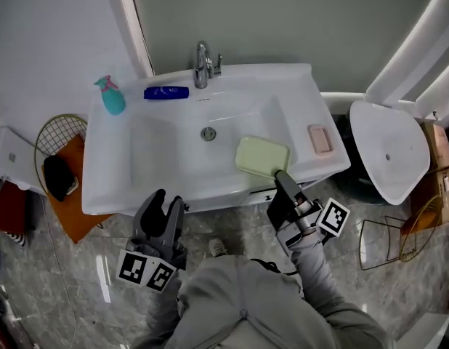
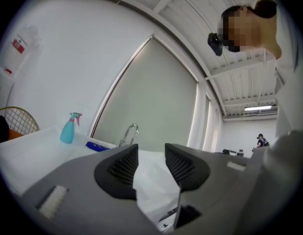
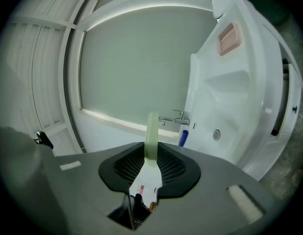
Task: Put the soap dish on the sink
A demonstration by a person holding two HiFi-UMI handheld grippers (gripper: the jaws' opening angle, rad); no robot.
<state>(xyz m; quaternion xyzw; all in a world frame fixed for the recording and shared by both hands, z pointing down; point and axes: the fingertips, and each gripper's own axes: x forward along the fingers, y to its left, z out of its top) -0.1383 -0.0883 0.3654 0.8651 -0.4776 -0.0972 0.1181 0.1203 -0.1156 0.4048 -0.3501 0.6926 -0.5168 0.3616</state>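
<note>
My right gripper (image 1: 280, 176) is shut on the near edge of a pale green soap dish (image 1: 261, 156), which hangs over the right front of the white sink (image 1: 137, 158). In the right gripper view the soap dish (image 3: 152, 135) shows edge-on, pinched between the two dark pads, with the sink (image 3: 239, 97) tilted at the right. My left gripper (image 1: 166, 208) is open and holds nothing, just in front of the sink's front edge. In the left gripper view its pads (image 2: 123, 166) stand apart with the sink top (image 2: 29, 151) beyond them.
On the sink stand a tap (image 1: 204, 64), a teal spray bottle (image 1: 110, 96), a blue tube (image 1: 166, 92) and a pink soap (image 1: 320, 138). A wire basket (image 1: 59, 145) is on the floor at left, a white toilet (image 1: 388, 151) at right.
</note>
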